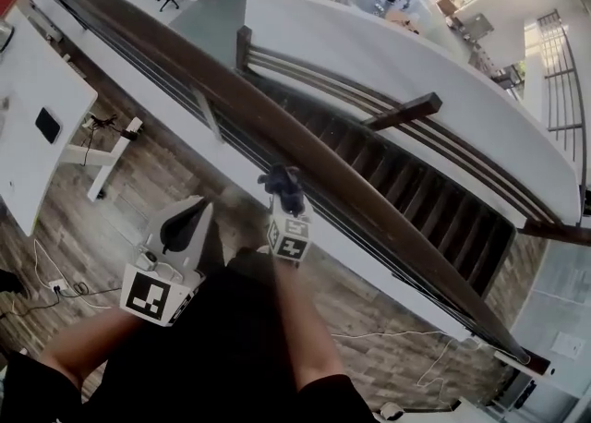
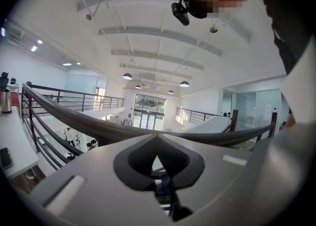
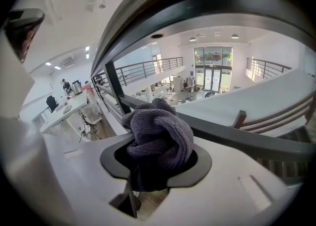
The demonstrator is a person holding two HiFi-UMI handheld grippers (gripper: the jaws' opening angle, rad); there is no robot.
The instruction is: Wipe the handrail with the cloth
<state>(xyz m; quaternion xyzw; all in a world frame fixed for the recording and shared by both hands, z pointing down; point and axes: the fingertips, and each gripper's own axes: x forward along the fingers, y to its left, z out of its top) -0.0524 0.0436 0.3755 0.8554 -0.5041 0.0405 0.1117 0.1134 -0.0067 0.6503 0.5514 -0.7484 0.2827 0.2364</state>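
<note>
The dark wooden handrail [image 1: 277, 126] runs diagonally from top left to bottom right. My right gripper [image 1: 286, 201] is shut on a bunched grey-purple cloth [image 1: 281, 183], held just at the rail's near edge; contact cannot be told. In the right gripper view the cloth [image 3: 158, 138] bulges out of the jaws of that gripper [image 3: 157, 167], with the handrail [image 3: 197, 3] arching close above. My left gripper [image 1: 189, 223] hangs lower left, away from the rail, shut and empty. The left gripper view shows its closed tips [image 2: 158, 143] under the handrail [image 2: 98, 130].
Thin metal bars [image 1: 194, 98] run beneath the rail. Beyond it a staircase [image 1: 416, 199] descends beside a white parapet wall [image 1: 416, 70]. A white desk [image 1: 37, 107] stands at the left, with cables [image 1: 55, 287] on the wooden floor near my feet.
</note>
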